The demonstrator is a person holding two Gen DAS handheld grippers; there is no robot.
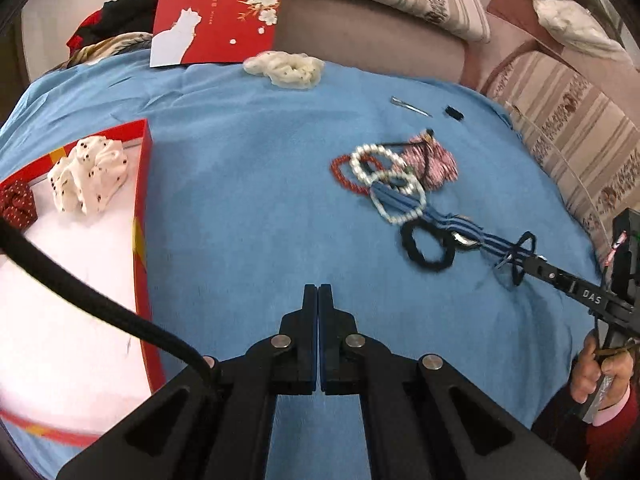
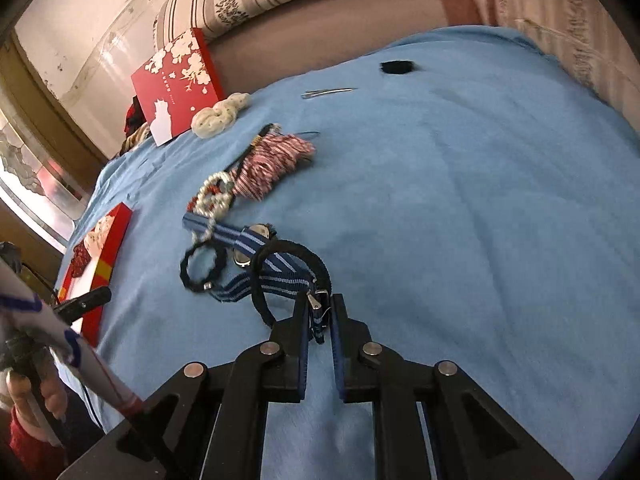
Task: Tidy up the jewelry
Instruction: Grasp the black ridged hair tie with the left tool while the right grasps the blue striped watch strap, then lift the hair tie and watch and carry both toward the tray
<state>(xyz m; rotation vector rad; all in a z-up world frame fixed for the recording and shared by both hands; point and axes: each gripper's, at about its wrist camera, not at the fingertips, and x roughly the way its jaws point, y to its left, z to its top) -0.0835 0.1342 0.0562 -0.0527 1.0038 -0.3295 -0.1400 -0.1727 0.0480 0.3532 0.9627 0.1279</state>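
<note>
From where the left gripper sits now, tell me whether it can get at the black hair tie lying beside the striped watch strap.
Probably yes. The left gripper is shut and empty, with bare blue cloth between it and the black hair tie. It would need to open first and avoid the right gripper holding the strap nearby.

Matt blue cloth [image 1: 248,200], glossy pearl bracelet [image 1: 378,164], woven striped strap [image 2: 276,280]
</note>
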